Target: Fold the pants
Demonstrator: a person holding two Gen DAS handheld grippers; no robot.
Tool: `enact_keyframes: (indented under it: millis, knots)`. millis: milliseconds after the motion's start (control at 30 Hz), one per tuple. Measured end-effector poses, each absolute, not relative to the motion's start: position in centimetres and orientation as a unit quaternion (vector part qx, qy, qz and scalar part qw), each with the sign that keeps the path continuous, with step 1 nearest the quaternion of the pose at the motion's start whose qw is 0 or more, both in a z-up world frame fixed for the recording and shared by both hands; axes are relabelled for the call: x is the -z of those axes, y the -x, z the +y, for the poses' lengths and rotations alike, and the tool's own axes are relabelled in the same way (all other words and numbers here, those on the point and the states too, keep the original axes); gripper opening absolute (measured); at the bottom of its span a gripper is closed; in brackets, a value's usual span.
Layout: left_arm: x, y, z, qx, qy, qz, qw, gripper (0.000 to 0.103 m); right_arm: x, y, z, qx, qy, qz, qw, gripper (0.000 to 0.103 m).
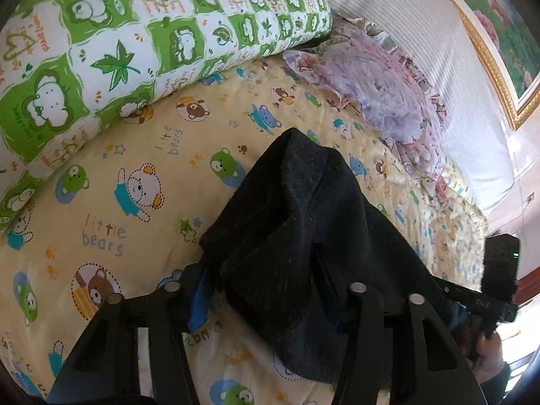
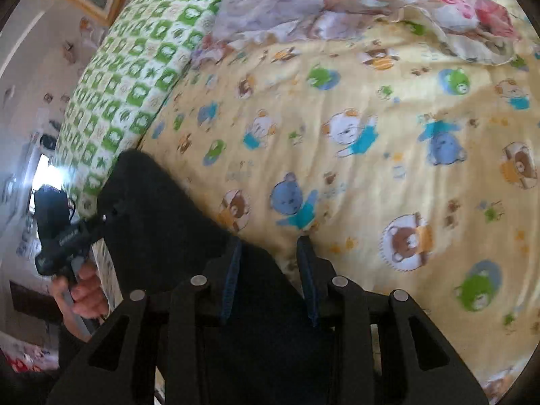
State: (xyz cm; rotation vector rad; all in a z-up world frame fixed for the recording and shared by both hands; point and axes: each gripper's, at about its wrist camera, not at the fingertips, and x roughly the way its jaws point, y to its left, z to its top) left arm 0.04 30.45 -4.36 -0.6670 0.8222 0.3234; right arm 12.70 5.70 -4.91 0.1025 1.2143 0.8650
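The black pants (image 1: 303, 222) hang in a bunched fold above the yellow bear-print bedspread (image 1: 141, 175). My left gripper (image 1: 266, 290) is shut on the pants, whose cloth drapes over and hides the fingertips. In the right wrist view the pants (image 2: 162, 222) stretch from my right gripper (image 2: 270, 249) toward the other gripper (image 2: 64, 236), held by a hand at the left. The right gripper's blue-padded fingers (image 2: 233, 280) stand a little apart with black cloth between and below them, so the grip looks closed on the pants.
A green-and-white checked quilt (image 1: 128, 44) lies rolled along the far side of the bed. A lilac floral ruffled pillow (image 1: 378, 87) sits by the striped wall. A gold-framed picture (image 1: 499, 33) hangs above. The right gripper also shows at the left wrist view's right edge (image 1: 499, 280).
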Motion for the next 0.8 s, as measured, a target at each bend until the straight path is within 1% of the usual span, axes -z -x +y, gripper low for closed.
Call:
enact_keyframes:
  millis: [33,100,133,167,300,400,467,567,633,667,700,733,767,800]
  knots:
    - [4.3,-0.1,30.2,-0.153,0.311,0.388,0.854,0.038,4.8,-12.3,5.9,-0.398,-0.040,0.550,0.733,0.035]
    - [3.7,0.3,29.5,-0.146,0.300,0.374,0.865,0.022,4.6,-11.2,6.1,-0.409,-0.023,0.542,0.733,0.028]
    - [3.1,0.6,29.1,-0.144,0.292,0.365,0.872,0.020,4.5,-10.5,6.4,-0.416,-0.010,0.537,0.734,0.021]
    - [1.9,1.2,28.5,-0.142,0.282,0.352,0.881,0.019,4.3,-9.7,6.6,-0.417,0.012,0.526,0.741,0.019]
    - [-2.5,3.7,26.9,-0.136,0.259,0.304,0.907,0.018,1.7,-7.7,6.9,-0.408,0.058,0.466,0.783,0.016]
    - [-3.7,4.8,26.7,-0.135,0.244,0.290,0.916,0.019,-0.7,-7.6,6.8,-0.387,0.068,0.416,0.820,0.014]
    - [-2.4,4.3,27.5,-0.141,0.243,0.304,0.910,0.019,-1.1,-8.1,6.9,-0.373,0.065,0.397,0.836,0.013]
    - [1.5,2.9,29.5,-0.143,0.273,0.349,0.885,0.019,0.6,-9.1,7.6,-0.365,0.050,0.411,0.834,0.011]
    - [3.2,2.8,30.1,-0.145,0.278,0.362,0.878,0.022,2.5,-9.4,8.3,-0.357,0.055,0.427,0.829,0.011]
    - [3.6,3.0,30.4,-0.145,0.280,0.363,0.877,0.029,3.3,-9.6,8.4,-0.351,0.055,0.435,0.827,0.013]
    - [3.7,3.2,30.4,-0.147,0.282,0.362,0.876,0.035,3.8,-9.7,8.4,-0.347,0.050,0.441,0.826,0.017]
    - [3.5,3.6,30.4,-0.151,0.280,0.361,0.876,0.038,3.9,-9.8,8.4,-0.345,0.044,0.441,0.827,0.026]
    - [3.2,4.1,30.4,-0.161,0.273,0.358,0.878,0.042,3.5,-9.7,8.0,-0.340,0.037,0.438,0.832,0.041]
    - [2.8,4.6,30.2,-0.171,0.262,0.354,0.881,0.046,3.0,-9.6,7.6,-0.334,0.031,0.432,0.837,0.049]
